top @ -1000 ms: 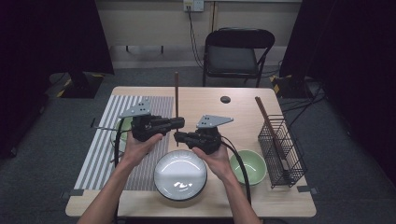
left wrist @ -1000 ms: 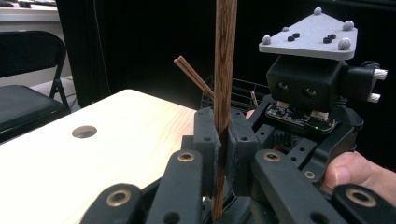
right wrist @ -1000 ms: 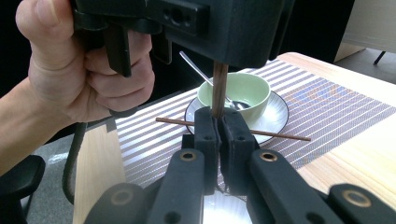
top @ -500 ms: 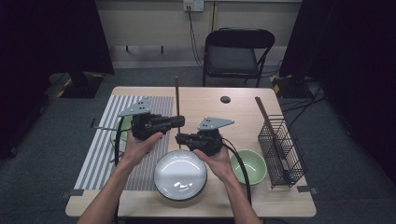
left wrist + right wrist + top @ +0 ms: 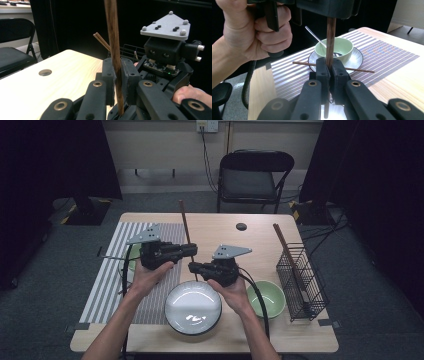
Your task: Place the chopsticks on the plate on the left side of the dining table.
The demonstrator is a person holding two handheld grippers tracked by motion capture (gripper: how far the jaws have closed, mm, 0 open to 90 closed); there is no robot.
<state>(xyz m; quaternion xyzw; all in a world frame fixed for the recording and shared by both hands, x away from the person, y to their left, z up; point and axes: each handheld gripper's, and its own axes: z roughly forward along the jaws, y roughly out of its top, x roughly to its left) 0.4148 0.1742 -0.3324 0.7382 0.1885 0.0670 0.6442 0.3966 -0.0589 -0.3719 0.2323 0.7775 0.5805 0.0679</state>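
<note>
High view: nearest the person, a white plate point(image 5: 193, 307) sits on the counter point(image 5: 225, 227) at its near edge, with a green bowl point(image 5: 266, 299) just to its right. Above the plate's far rim the two forearms meet. The right hand-held gripper point(image 5: 192, 266) points left, the left hand-held gripper point(image 5: 193, 251) points right, and both pinch one dark wooden chopstick point(image 5: 185, 228), which runs from between them away toward the far edge of the counter.

Left gripper view shows its jaws pressed onto the chopstick point(image 5: 114, 55), which stands upright between them, the right hand-held gripper's body just behind. Right gripper view shows its jaws likewise clamped on the same stick point(image 5: 330, 45), just below the left hand-held gripper and the left hand point(image 5: 254, 27).

Left of the hands lies a striped mat point(image 5: 107, 275). On it a second green bowl point(image 5: 334, 47) sits on a saucer point(image 5: 355, 58) with a spoon point(image 5: 317, 37) in it, and another chopstick point(image 5: 362, 70) lies flat in front.

At the right side stands a black wire basket point(image 5: 302, 280) holding more chopsticks point(image 5: 282, 240). Farther off, a small dark disc point(image 5: 241, 226) is set in the counter, and a black folding chair point(image 5: 252, 177) stands beyond.
</note>
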